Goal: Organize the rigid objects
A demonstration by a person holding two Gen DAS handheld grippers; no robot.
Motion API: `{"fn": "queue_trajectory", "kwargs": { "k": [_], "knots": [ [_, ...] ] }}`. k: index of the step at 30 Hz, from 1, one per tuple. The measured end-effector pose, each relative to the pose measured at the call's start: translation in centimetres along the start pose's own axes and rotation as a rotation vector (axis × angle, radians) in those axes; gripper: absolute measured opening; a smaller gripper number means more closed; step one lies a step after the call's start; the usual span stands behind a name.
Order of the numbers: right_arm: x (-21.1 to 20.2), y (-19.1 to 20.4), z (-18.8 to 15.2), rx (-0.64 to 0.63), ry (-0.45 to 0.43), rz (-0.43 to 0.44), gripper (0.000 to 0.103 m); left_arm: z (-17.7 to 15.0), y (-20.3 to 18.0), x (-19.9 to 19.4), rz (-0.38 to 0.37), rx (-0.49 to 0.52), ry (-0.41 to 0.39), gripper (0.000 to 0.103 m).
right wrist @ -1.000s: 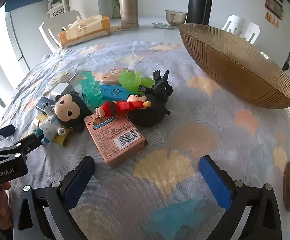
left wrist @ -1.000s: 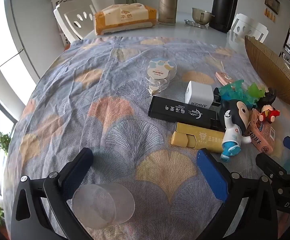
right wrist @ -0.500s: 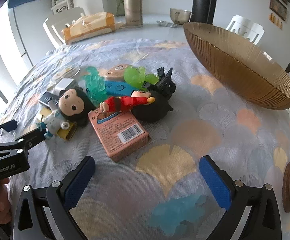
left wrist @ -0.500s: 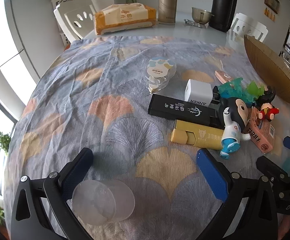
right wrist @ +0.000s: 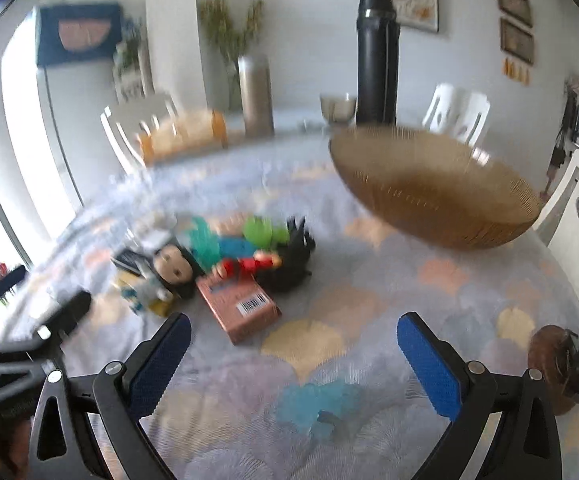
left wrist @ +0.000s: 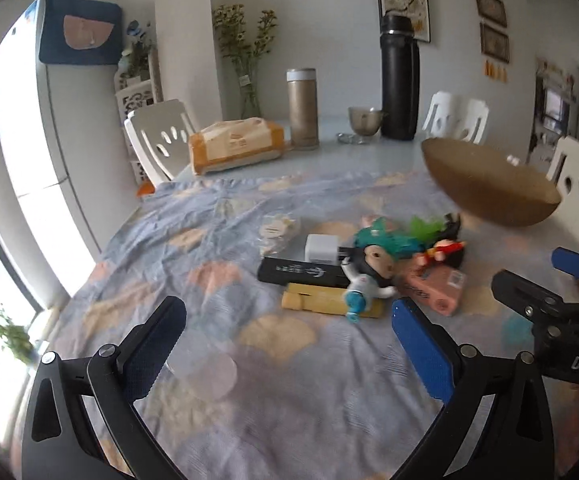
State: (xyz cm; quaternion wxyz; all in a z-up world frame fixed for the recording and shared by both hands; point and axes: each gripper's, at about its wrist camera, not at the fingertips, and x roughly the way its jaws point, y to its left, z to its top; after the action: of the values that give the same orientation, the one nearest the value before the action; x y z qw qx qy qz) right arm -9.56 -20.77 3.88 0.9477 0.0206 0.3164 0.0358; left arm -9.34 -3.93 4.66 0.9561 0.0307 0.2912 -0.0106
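Observation:
A heap of small objects lies mid-table: a black box (left wrist: 303, 271), a yellow box (left wrist: 317, 302), a white charger (left wrist: 320, 249), a big-headed figurine (left wrist: 369, 274), a pink box (left wrist: 433, 290) and green and teal toys. A wide brown bowl (left wrist: 489, 196) stands at the right. My left gripper (left wrist: 285, 344) is open and empty, short of the heap, with a clear plastic cup (left wrist: 209, 372) by its left finger. My right gripper (right wrist: 293, 354) is open and empty, near the pink box (right wrist: 241, 312), the figurine (right wrist: 169, 272) and the bowl (right wrist: 433, 196). Both views are blurred.
A tissue pack (left wrist: 235, 148), a gold flask (left wrist: 302, 108), a black flask (left wrist: 399, 80) and a steel bowl (left wrist: 363, 120) stand at the table's far end. White chairs surround the table. A pale blue toy (right wrist: 317, 400) lies between my right fingers. A brown disc (right wrist: 549, 354) lies at the right.
Both grippers have tilted up and pulled back, so the views now look across the table at the room instead of down on it. Nothing was taken hold of.

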Motion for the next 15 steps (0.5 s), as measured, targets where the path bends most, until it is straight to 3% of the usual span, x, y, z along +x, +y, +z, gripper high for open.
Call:
{"fn": "queue_trajectory", "kwargs": {
  "k": [7, 11, 15],
  "knots": [
    [1.2, 0.4, 0.2, 0.006, 0.053, 0.003, 0.103, -0.6, 1.6, 1.8, -0.165, -0.078, 0.134, 0.102],
    [1.2, 0.4, 0.1, 0.003, 0.055, -0.001, 0.103, -0.7, 1.6, 1.3, -0.143, -0.081, 0.103, 0.102],
    [1.5, 0.5, 0.0, -0.001, 0.071, -0.003, 0.103, -0.7, 2.4, 1.7, -0.173, -0.123, 0.118, 0.102]
  ]
}}
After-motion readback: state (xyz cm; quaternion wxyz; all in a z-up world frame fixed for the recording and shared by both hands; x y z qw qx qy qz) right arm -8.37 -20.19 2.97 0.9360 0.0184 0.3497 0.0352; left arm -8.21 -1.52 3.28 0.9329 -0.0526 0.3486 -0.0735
